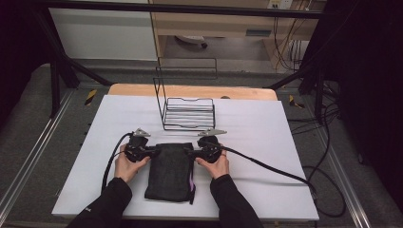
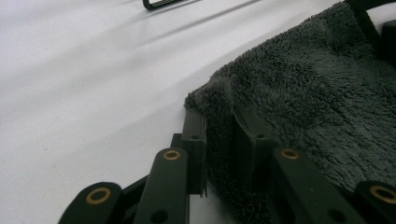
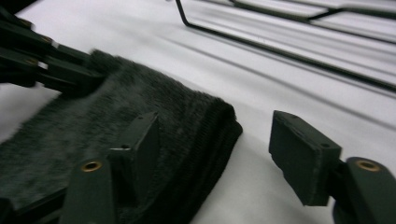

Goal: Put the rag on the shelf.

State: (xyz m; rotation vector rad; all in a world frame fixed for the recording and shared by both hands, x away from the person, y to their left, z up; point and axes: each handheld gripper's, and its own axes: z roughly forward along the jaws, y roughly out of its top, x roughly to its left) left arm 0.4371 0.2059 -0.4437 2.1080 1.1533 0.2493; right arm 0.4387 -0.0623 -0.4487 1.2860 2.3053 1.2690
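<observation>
Plainly, the folded dark towel (image 1: pixel 169 172) lies flat on the white table (image 1: pixel 266 142), its far left corner pinched in the left gripper (image 2: pixel 219 140) while the right gripper (image 3: pixel 219 154) straddles the far right corner with jaws apart. Lifting now would likely drag one side and spoil the fold. Just beyond stands a wire rack (image 1: pixel 187 111), near enough to snag the cloth.

I think I am in a lab: a black metal frame (image 1: pixel 62 57) stands around my white table (image 1: pixel 266 142), and black cables (image 1: pixel 328 142) lie on the grey floor (image 1: pixel 28 123).
</observation>
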